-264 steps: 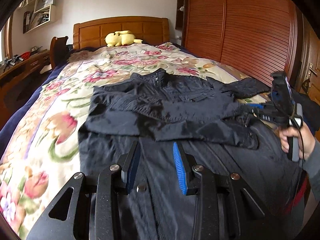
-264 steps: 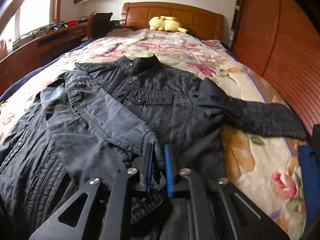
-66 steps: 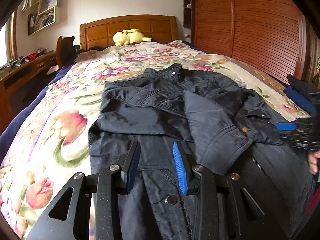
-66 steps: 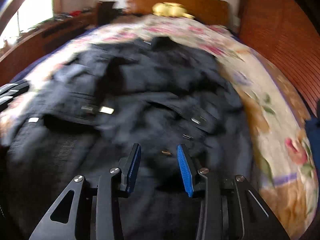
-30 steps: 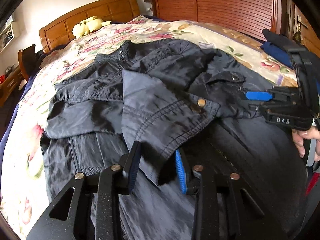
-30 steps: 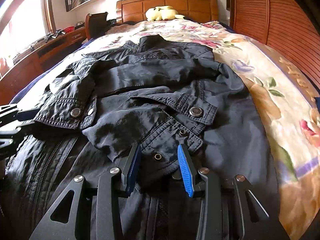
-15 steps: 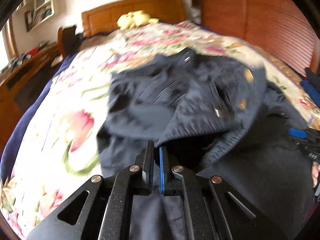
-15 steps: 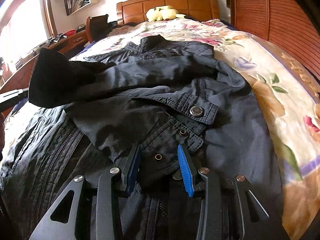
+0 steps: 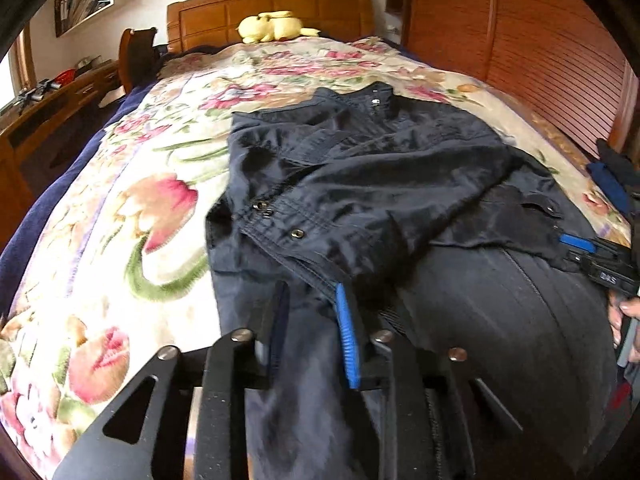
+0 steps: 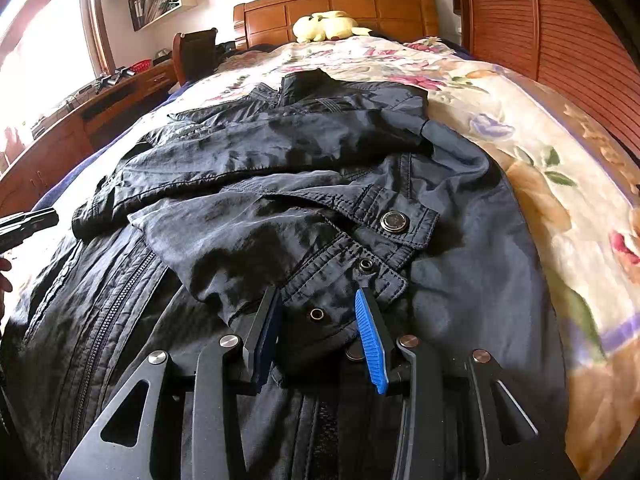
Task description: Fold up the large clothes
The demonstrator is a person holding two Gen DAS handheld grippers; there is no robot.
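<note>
Left wrist, jacket point(image 9: 372, 184) under opening left gripper point(image 9: 312, 328)

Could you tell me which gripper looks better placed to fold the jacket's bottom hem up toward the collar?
Probably the right gripper: its parted jaws already straddle the cuff and hem of the jacket near its middle. The left gripper hangs by the jacket's edge, jaws opening.

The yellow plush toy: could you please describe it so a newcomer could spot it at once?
Start at the wooden headboard at the far end of the bed. The yellow plush toy lies just in front of it, beyond the floral bedspread. It is the only pale yellow, soft thing there.
</note>
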